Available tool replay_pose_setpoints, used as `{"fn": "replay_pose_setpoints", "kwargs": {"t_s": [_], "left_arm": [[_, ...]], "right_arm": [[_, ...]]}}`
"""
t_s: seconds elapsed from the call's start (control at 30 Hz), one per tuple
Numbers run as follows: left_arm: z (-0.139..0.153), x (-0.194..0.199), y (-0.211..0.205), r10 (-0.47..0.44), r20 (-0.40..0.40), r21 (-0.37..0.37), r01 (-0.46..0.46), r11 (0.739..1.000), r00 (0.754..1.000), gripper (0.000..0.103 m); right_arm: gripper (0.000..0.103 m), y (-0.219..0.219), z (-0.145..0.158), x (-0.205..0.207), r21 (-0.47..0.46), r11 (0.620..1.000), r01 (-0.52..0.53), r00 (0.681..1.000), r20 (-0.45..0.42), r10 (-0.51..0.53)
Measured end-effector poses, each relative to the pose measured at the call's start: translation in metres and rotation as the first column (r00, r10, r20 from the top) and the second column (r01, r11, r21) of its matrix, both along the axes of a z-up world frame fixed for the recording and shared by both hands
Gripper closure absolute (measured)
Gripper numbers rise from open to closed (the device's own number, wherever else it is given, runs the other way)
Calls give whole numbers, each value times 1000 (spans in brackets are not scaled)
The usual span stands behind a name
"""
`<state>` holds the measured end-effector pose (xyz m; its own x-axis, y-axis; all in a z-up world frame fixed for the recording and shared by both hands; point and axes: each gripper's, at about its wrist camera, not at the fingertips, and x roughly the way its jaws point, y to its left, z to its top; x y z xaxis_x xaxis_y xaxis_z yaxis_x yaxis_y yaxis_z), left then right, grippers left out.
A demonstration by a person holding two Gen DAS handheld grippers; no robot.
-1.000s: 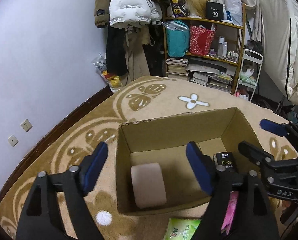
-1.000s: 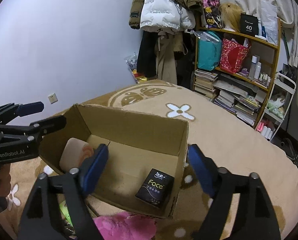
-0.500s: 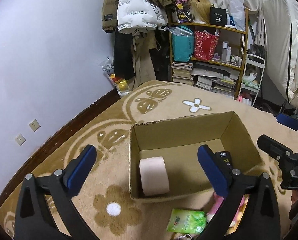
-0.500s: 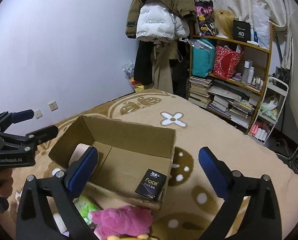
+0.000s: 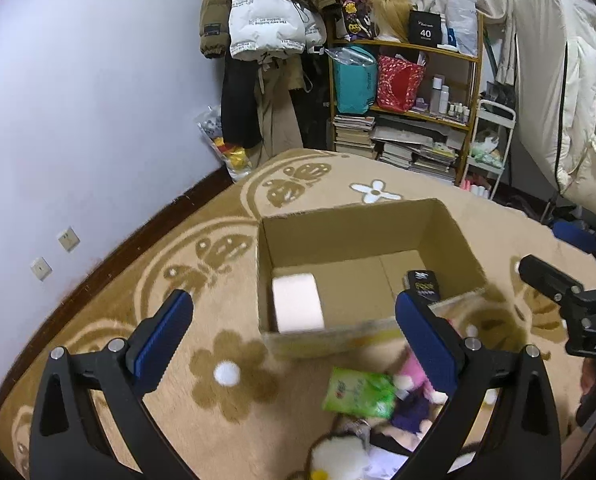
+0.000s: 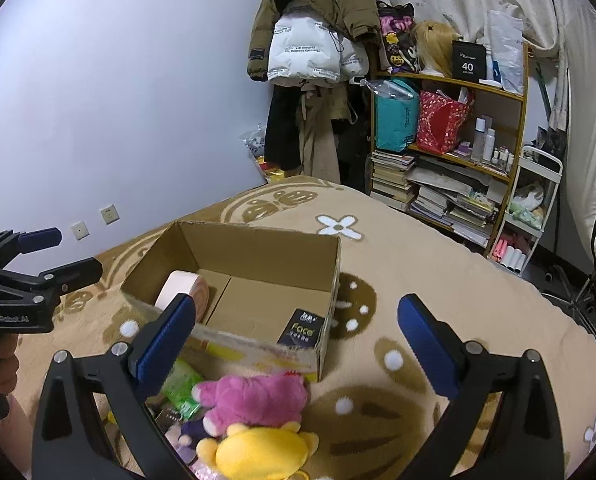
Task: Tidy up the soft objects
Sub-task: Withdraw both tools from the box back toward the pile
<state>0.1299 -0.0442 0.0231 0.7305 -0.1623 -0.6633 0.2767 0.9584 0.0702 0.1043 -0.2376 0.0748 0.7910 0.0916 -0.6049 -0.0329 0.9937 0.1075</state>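
Cardboard box (image 6: 258, 264) stands open-topped, mostly bare inside (roll (image 5: 296, 307) left, black pack (image 6: 302, 332) right); toys (image 6: 254, 400) crowd its near side.

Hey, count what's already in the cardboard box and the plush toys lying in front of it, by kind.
In the box:
Pink roll: 1
Black Face pack: 1
In front of it:
Pink plush: 1
Yellow plush: 1
Total: 4
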Motion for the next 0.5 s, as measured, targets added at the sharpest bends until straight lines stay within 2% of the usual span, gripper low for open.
{"fn": "replay_pose_setpoints", "kwargs": {"t_s": [0.27, 0.5], "left_arm": [[0, -30, 9, -2, -7, 4, 2, 1000, 1000, 3], [-9, -45, 23, 23, -47, -4, -23, 1000, 999, 3]], "right_arm": [[0, 8, -8, -23, 23, 1000, -2, 1000, -21, 2], [0, 15, -18, -38, 30, 1000, 2, 999, -35, -1]]}}
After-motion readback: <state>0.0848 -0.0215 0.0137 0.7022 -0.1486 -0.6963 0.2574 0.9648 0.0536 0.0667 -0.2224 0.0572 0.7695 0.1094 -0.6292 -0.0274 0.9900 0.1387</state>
